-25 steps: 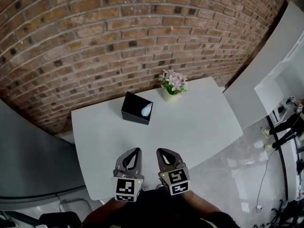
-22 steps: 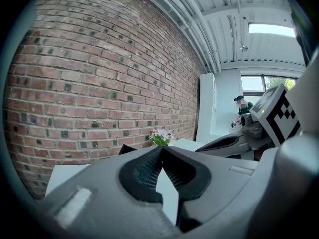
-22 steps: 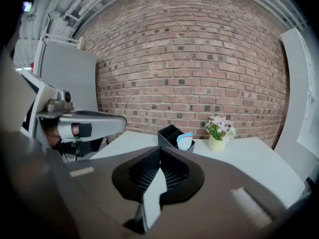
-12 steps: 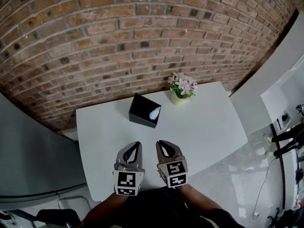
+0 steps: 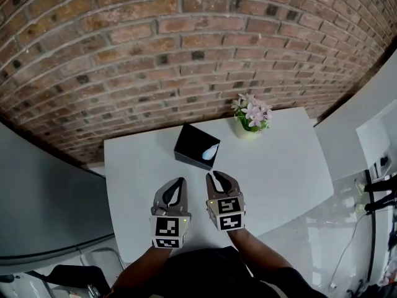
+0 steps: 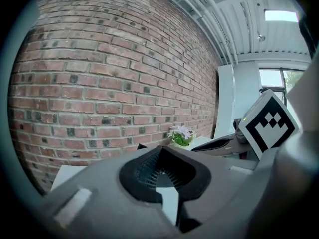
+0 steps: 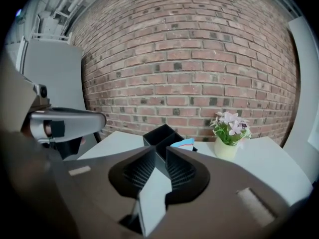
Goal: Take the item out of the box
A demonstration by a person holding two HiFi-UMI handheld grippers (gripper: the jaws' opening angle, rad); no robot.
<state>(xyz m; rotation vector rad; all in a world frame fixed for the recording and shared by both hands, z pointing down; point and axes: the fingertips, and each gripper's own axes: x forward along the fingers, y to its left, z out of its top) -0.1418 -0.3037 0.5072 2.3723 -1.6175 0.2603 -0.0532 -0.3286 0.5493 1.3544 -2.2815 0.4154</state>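
Note:
A black open box [image 5: 193, 144] with a divider sits near the brick wall on the white table [image 5: 279, 172]. A pale blue and white item [image 5: 211, 153] pokes out of its right compartment; the right gripper view shows the box [image 7: 160, 135] and the item [image 7: 182, 144] just ahead. My right gripper [image 5: 214, 177] hovers over the table short of the box. Its jaws are opening, with a narrow gap and nothing between them [image 7: 160, 152]. My left gripper [image 5: 178, 183] hangs beside it, tips together [image 6: 159, 151], holding nothing.
A small pot of pink flowers [image 5: 251, 118] stands right of the box, near the wall. The brick wall [image 5: 155, 54] runs behind the table. Grey floor lies left of the table, white furniture and cables to the right.
Both grippers have come forward, closer to the box. The right gripper's jaws have parted from shut to a narrow gap. The left gripper's jaws stay together.

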